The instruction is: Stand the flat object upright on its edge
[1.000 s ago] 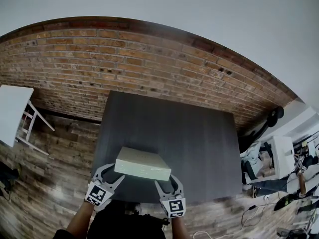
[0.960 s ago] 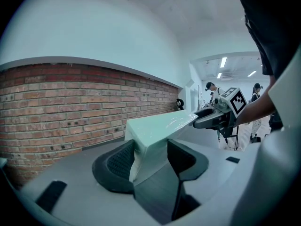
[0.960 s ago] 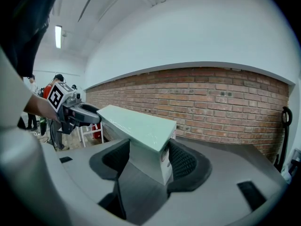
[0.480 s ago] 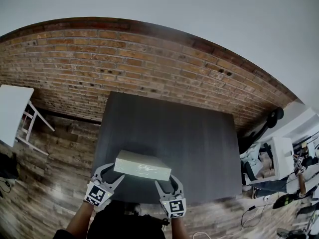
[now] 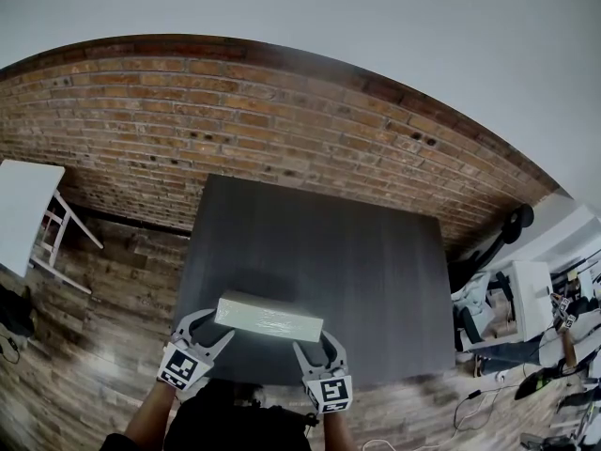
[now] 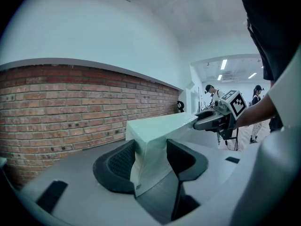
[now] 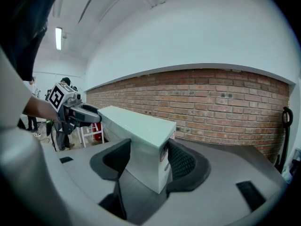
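A pale green flat box (image 5: pixel 269 316) hangs tilted over the near edge of the dark table (image 5: pixel 319 233), held by its two short ends. My left gripper (image 5: pixel 210 328) has the box's left end (image 6: pixel 153 140) between its jaws, which are closing, with both pads against the box. On the other end (image 7: pixel 143 135) my right gripper (image 5: pixel 316 345) is shut. In the left gripper view my left gripper (image 6: pixel 150 158) looks along the box to the right gripper (image 6: pixel 214 120). From my right gripper (image 7: pixel 148 157) the left gripper (image 7: pixel 77 113) shows at the far end.
A red brick wall (image 5: pixel 282 130) runs behind the table. On the wooden floor stand a white side table (image 5: pixel 23 214) at the left and a cluttered desk (image 5: pixel 521 299) at the right. People (image 6: pixel 214 95) stand far off in the room.
The box has turned in the grip: its top face now shows narrower than a second ago. Both grippers have stayed almost where they were.
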Demonstrator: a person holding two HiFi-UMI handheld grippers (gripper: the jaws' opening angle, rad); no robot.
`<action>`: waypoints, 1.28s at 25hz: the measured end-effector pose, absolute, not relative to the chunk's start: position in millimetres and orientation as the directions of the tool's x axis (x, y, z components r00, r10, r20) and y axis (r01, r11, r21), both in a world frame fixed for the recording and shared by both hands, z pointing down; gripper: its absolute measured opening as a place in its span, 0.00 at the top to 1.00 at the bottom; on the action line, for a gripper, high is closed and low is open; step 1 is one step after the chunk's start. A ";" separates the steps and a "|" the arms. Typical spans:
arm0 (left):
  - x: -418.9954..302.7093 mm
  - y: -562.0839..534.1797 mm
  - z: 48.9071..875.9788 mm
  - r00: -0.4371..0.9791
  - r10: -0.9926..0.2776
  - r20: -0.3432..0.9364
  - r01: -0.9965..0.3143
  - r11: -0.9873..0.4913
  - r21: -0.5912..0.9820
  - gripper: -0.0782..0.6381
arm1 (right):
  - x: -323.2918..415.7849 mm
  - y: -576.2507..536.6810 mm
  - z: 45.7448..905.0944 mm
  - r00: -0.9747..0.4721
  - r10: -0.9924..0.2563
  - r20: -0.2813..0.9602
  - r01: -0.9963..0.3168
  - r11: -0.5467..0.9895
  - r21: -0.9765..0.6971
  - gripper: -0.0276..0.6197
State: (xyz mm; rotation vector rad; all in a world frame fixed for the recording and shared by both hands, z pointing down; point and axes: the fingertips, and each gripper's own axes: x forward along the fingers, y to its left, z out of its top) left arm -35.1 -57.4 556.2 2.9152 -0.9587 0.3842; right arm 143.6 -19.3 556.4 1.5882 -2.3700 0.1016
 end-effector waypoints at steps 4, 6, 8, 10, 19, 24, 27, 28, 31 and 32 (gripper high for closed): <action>-37.1 -56.5 551.4 0.779 -0.578 0.243 -0.591 -0.806 -0.024 0.57 | 143.4 -17.8 552.6 -0.355 -0.889 0.289 -0.914 0.395 0.095 0.55; -36.9 -56.8 549.7 0.778 -0.579 0.242 -0.592 -0.805 -0.022 0.58 | 143.7 -18.9 548.1 -0.356 -0.889 0.287 -0.913 0.397 0.096 0.55; -36.1 -57.8 548.6 0.779 -0.579 0.242 -0.592 -0.806 -0.020 0.58 | 144.0 -20.5 541.9 -0.352 -0.887 0.300 -0.913 0.395 0.098 0.55; -36.1 -58.5 548.1 0.780 -0.577 0.242 -0.592 -0.806 -0.017 0.58 | 142.9 -21.8 535.6 -0.346 -0.884 0.315 -0.915 0.392 0.096 0.55; -39.9 -61.4 545.3 0.778 -0.578 0.246 -0.596 -0.803 -0.001 0.59 | 141.2 -26.2 536.4 -0.362 -0.880 0.307 -0.910 0.405 0.089 0.55; -42.9 -65.6 544.2 0.777 -0.578 0.248 -0.598 -0.801 0.006 0.59 | 138.2 -30.0 536.0 -0.357 -0.882 0.306 -0.911 0.401 0.093 0.55; -44.1 -69.7 542.5 0.781 -0.572 0.252 -0.593 -0.805 0.010 0.59 | 136.9 -33.2 532.6 -0.352 -0.883 0.309 -0.913 0.397 0.097 0.55; -44.9 -71.8 541.3 0.782 -0.571 0.250 -0.592 -0.806 0.012 0.59 | 136.0 -34.8 531.6 -0.350 -0.884 0.309 -0.913 0.395 0.096 0.55; -47.5 -78.0 540.5 0.786 -0.566 0.251 -0.589 -0.808 0.023 0.59 | 133.1 -39.5 529.8 -0.343 -0.887 0.310 -0.916 0.388 0.098 0.55; -48.0 -80.2 541.2 0.788 -0.562 0.253 -0.586 -0.810 0.024 0.59 | 132.5 -41.1 529.5 -0.339 -0.888 0.312 -0.917 0.386 0.100 0.55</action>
